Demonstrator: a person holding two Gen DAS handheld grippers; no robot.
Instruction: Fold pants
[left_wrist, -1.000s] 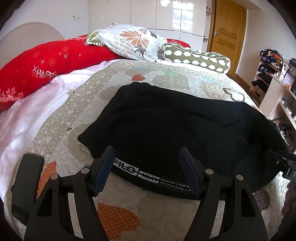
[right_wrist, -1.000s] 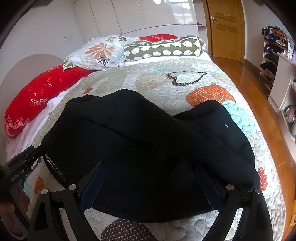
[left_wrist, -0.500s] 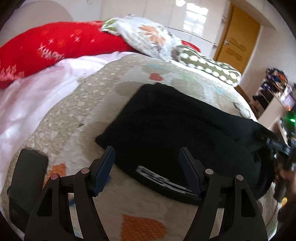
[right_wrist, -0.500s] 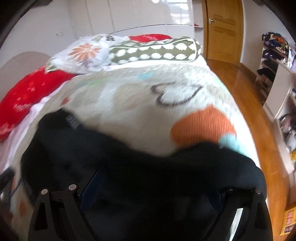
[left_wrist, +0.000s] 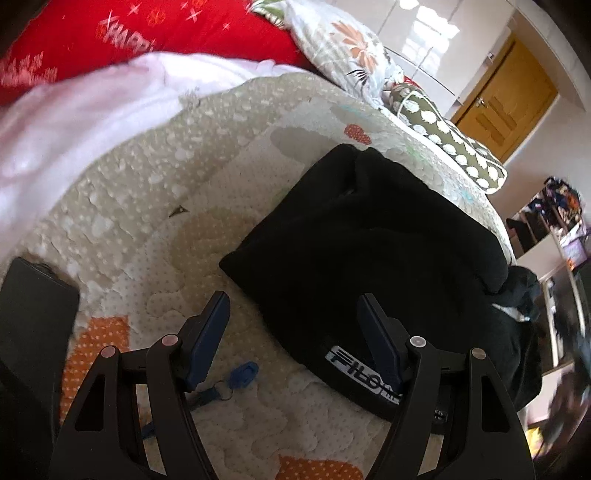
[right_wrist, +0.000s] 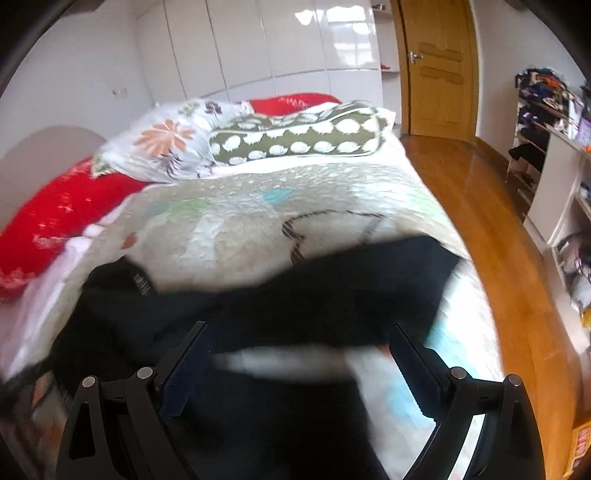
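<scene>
The black pants lie folded on the quilted bedspread, with a white-lettered waistband near my left gripper. That gripper is open and empty, its right finger over the waistband edge and its left finger over bare quilt. In the right wrist view the pants are blurred and spread across the bed in front of my right gripper. Its jaws stand wide apart with nothing held between them.
Red, floral and green spotted pillows lie at the head of the bed. A black flat object and a blue key tag lie on the quilt at left. Wooden floor and shelves are on the right.
Both grippers have drawn back and risen from the pants. The left view has swung left, showing more bare quilt and the blue tag. The right view is motion-blurred, pants lower in frame.
</scene>
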